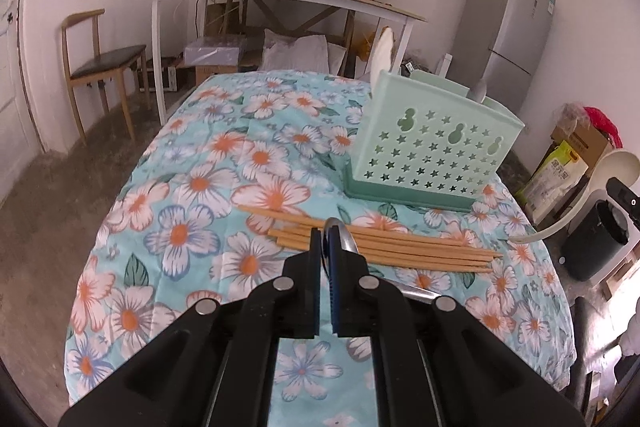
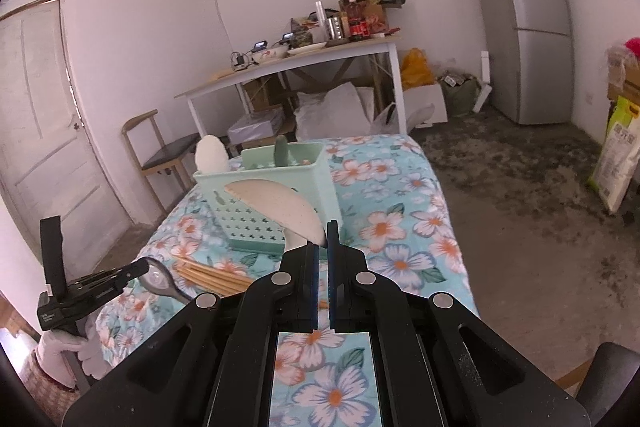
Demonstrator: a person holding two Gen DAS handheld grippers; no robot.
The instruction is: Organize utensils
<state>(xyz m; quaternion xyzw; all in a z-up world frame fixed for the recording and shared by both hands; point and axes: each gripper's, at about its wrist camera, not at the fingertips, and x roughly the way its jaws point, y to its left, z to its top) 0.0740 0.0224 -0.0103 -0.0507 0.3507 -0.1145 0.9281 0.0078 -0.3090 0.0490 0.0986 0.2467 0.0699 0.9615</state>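
Left gripper (image 1: 326, 233) is clenched on a metal spoon (image 2: 157, 279), right gripper (image 2: 323, 233) on a cream rice paddle (image 2: 280, 207), apparently by its neck. Either could slip before reaching the green caddy (image 1: 432, 151) near the counter's (image 1: 192, 163) far edge; chopsticks (image 1: 384, 247) still wait.

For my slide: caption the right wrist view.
Right claw grips a white rice paddle before the green holder.
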